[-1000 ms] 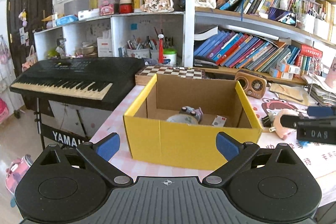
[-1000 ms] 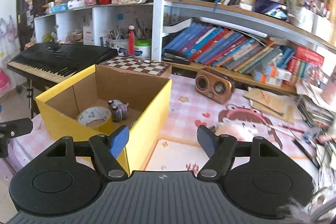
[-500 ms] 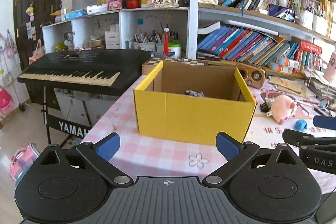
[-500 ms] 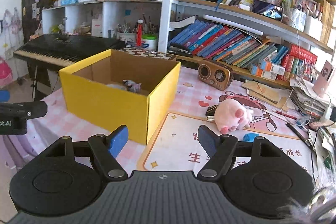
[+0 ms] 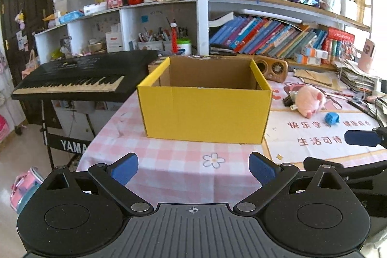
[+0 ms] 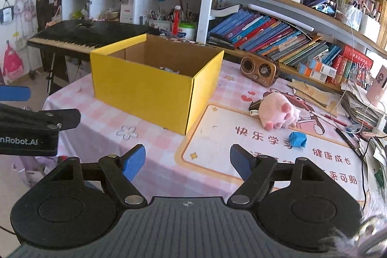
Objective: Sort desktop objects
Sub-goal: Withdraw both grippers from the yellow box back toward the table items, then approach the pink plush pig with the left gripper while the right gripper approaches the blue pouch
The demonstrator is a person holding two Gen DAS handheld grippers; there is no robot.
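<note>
A yellow cardboard box (image 5: 205, 113) (image 6: 145, 91) stands open on the pink checked tablecloth, its contents mostly hidden behind its wall. To its right lie a pink plush paw (image 6: 278, 113) (image 5: 308, 100) and a crumpled blue object (image 6: 297, 139) (image 5: 331, 118) on a printed mat. My left gripper (image 5: 193, 168) hovers open and empty near the table's front edge, well short of the box. My right gripper (image 6: 187, 161) holds nothing, and its jaws are opening. It is over the mat's left corner, with the paw and blue object ahead to the right.
A wooden retro radio (image 6: 260, 71) sits behind the box. Stacked papers and cables (image 6: 362, 110) crowd the right side. Bookshelves (image 5: 278, 38) line the back wall. A black keyboard (image 5: 79, 79) stands to the left, beyond the table's edge.
Both grippers have drawn back from over the box toward the table's front edge. The box looks smaller and its inside is no longer visible. The right gripper's fingers have spread wider.
</note>
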